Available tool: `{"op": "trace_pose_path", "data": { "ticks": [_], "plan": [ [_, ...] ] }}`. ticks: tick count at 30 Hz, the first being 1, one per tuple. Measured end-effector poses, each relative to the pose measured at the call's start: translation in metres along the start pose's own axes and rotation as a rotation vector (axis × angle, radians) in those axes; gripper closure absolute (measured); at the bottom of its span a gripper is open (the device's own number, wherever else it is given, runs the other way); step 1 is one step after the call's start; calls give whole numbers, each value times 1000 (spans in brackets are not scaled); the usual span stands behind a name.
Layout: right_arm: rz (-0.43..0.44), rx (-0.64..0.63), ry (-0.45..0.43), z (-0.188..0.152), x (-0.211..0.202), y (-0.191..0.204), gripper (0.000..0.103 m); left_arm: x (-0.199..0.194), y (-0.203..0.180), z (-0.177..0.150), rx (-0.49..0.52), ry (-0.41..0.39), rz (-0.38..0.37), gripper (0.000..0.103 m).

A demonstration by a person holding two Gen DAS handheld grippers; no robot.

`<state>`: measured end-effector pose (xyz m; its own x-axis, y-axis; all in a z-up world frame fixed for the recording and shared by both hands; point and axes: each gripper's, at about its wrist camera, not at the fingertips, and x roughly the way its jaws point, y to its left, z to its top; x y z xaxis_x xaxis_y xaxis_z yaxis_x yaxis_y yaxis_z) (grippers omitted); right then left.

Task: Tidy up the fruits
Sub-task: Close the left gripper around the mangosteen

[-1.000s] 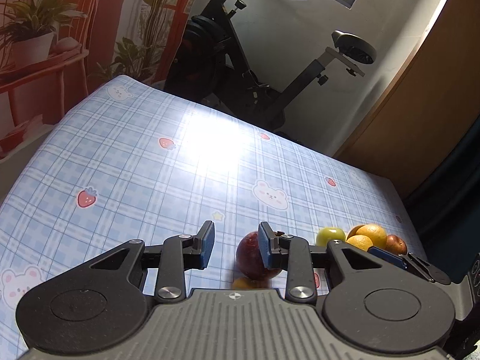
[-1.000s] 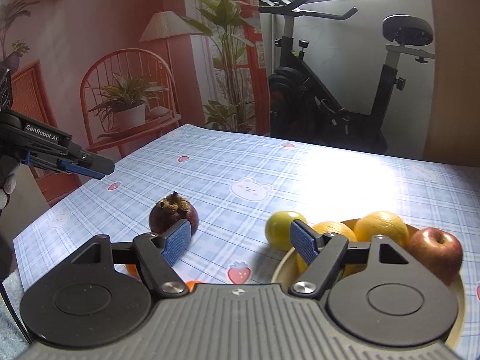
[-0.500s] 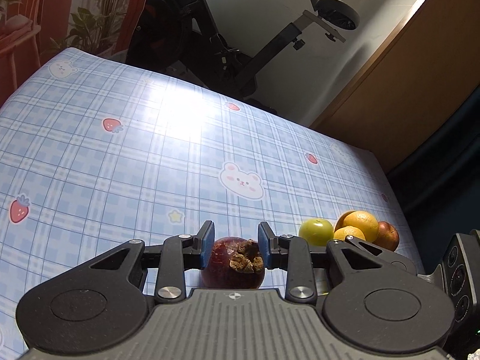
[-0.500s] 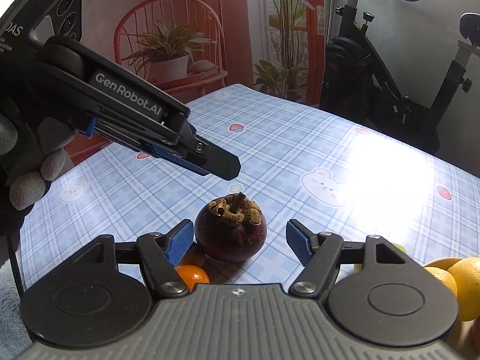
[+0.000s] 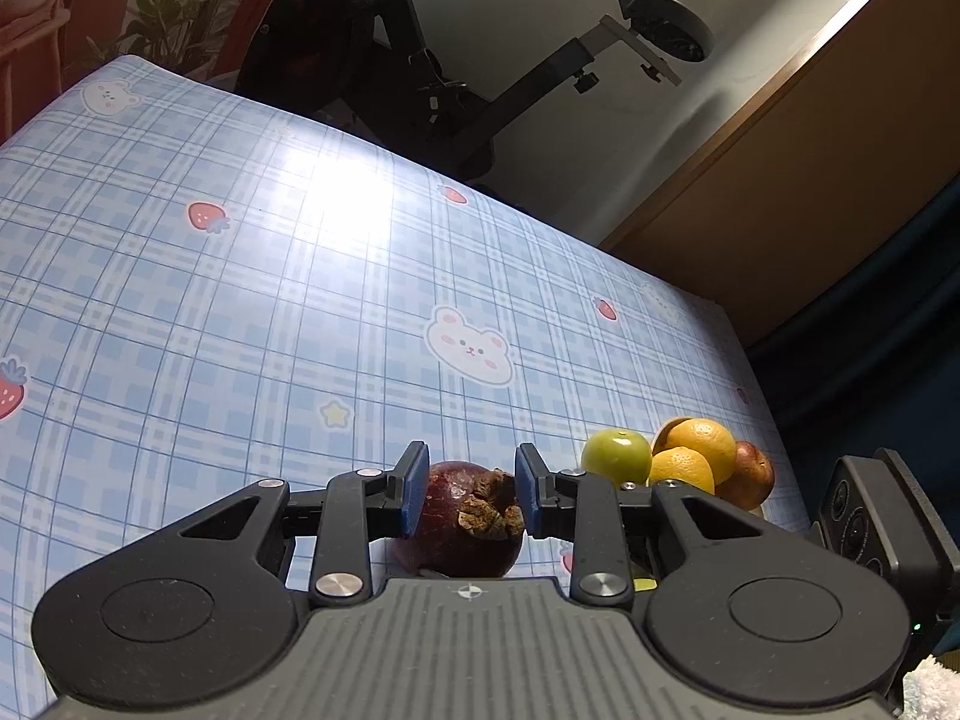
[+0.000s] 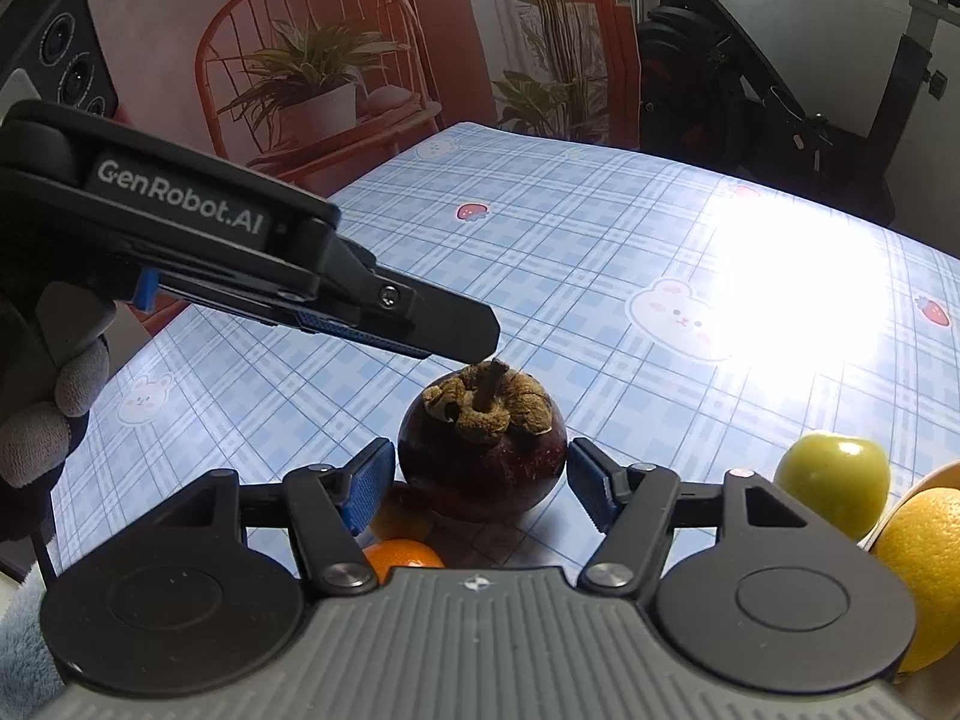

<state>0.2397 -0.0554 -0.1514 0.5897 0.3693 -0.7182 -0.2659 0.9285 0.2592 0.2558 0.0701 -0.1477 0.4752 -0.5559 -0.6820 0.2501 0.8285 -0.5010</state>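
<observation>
Right gripper (image 6: 480, 463) has been swung over from the plate side and is now lined up on the mangosteen (image 6: 480, 456), which sits stem-up on the table (image 6: 600, 228) squarely between its fingers. The fingers have just been closing, but a sliver of gap is seen on both sides of the fruit, so no grip yet; counted as open around it. Left gripper (image 5: 471, 468), held by a gloved hand (image 6: 54, 408), has been brought down and forward: its fingers are parted narrowly with nothing clamped, and from the right wrist view the tips hang just above the mangosteen's stem, not touching. A small orange (image 6: 402, 558) lies just below the right gripper's left finger, close against the mangosteen. A green round fruit (image 6: 831, 483) stands on the table out past the right finger, and beyond it the plate (image 5: 666, 432) is already loaded with oranges (image 5: 699, 450) and a red apple (image 5: 747, 474). Judged stage: approach done, grasp of the mangosteen by the right fingers pending, carry to the plate next. Risk: both grippers crowd one fruit, and the small orange could be nudged when the fingers shut.
</observation>
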Motion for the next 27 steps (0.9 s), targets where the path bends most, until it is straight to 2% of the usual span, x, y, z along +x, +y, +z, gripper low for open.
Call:
{"op": "trace_pose_path", "data": {
  "ticks": [6,20,25,27],
  "plan": [
    [-2,3,-5,0,-1,1,38,6,-4,-2,30,23,6,71],
    [13,66,-8,-1,4,-5,38,8,-3,1,41,3,14,75],
    [12,63,-46,-6,-2,-4,39,7,-11,-1,75,-3,36,80],
    [13,67,-69,-8,-8,-4,39,5,-12,0,63,-10,23,81]
  ]
}}
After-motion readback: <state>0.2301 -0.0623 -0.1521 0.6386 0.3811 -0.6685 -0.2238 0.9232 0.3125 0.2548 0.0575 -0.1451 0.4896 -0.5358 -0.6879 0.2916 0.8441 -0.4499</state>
